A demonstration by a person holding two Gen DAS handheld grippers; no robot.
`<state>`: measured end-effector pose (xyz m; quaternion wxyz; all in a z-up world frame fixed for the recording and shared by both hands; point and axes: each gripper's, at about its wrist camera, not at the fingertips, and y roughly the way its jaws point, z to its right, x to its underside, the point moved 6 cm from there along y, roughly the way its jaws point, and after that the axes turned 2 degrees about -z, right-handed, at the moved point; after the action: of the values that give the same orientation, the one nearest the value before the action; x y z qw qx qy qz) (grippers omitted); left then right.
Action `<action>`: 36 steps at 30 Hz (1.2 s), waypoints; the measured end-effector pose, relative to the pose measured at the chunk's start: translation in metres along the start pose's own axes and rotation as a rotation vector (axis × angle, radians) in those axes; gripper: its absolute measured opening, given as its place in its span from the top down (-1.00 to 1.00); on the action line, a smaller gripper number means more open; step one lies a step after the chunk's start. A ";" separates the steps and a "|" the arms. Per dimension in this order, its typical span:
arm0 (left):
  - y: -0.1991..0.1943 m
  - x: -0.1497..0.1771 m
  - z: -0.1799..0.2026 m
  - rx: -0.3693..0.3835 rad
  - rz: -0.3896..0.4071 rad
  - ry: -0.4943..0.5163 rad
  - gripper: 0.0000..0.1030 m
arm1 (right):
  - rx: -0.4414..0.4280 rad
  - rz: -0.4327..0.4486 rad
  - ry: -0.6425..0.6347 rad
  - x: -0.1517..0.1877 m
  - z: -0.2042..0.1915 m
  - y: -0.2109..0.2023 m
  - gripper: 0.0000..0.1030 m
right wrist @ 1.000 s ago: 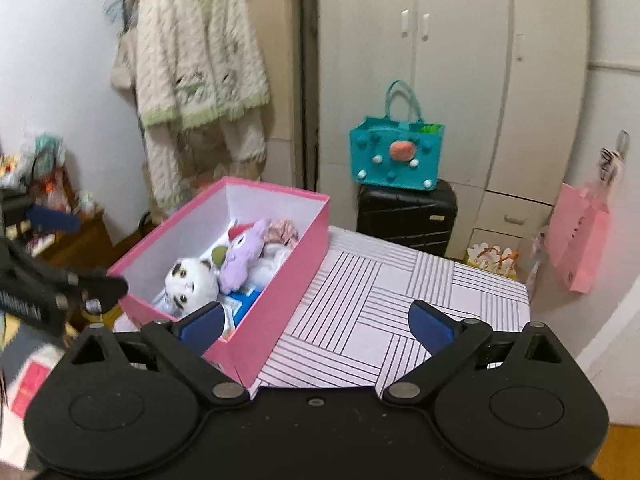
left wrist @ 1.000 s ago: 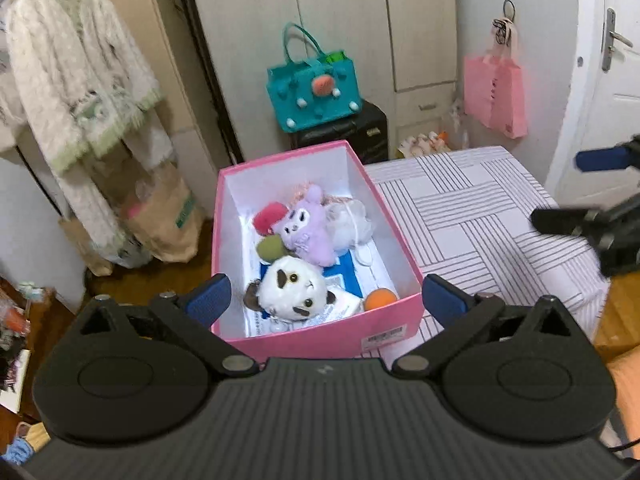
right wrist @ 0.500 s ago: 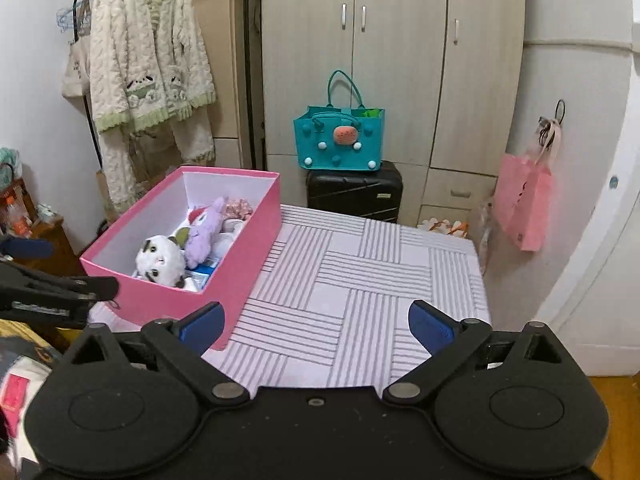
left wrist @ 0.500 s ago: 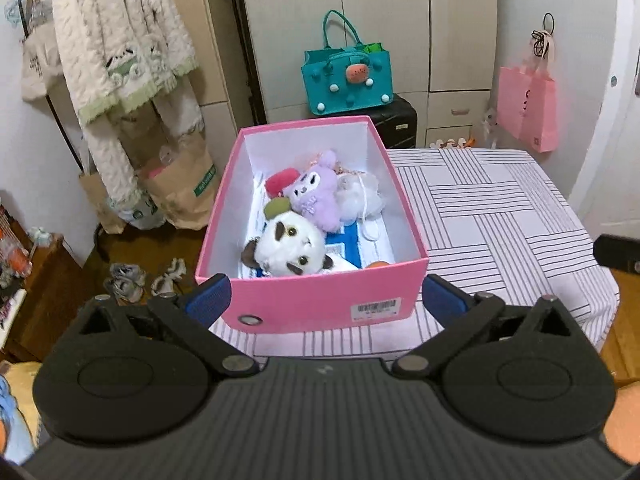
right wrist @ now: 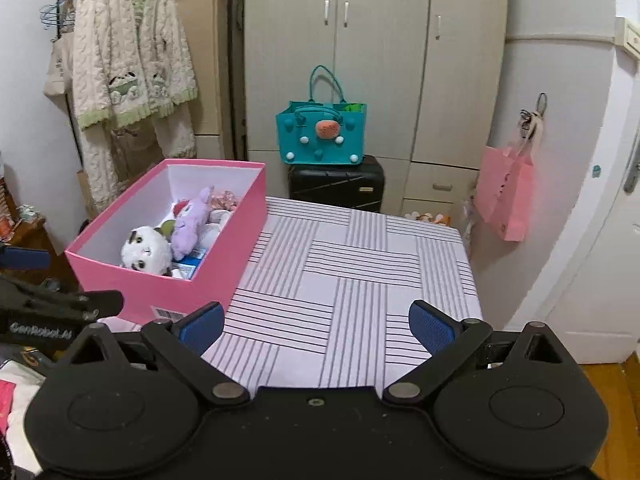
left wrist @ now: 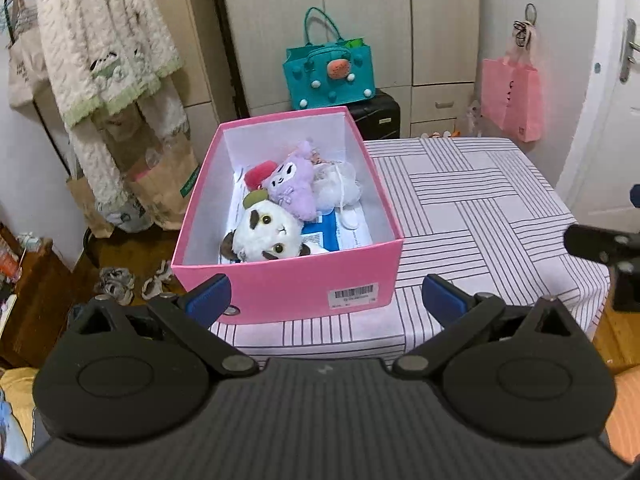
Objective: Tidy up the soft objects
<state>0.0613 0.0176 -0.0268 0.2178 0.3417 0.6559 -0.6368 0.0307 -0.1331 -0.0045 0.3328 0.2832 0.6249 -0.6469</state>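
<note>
While upright, pink box [left wrist: 288, 288] | holds white plush [left wrist: 266, 238], purple plush [left wrist: 292, 184]

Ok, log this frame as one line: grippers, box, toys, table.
left gripper: open, empty | right gripper: open, empty | pink box: on striped table, left side | plush toys: inside box | phase: both grippers clear of box

Plush toys [left wrist: 276, 216] heaped inside open pink box [left wrist: 288, 286].

Matt pink cardboard box [left wrist: 288, 284], fluffy plush toys [left wrist: 266, 236], striped cloth tablecloth [right wrist: 360, 280]
</note>
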 end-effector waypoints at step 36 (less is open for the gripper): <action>-0.013 0.013 -0.008 -0.050 0.190 -0.086 -1.00 | 0.097 0.093 0.014 0.018 0.001 -0.011 -0.95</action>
<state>0.0446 0.0282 -0.0266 0.3134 0.3693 0.6263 -0.6108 0.0104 -0.1358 -0.0117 0.3439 0.3323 0.5815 -0.6582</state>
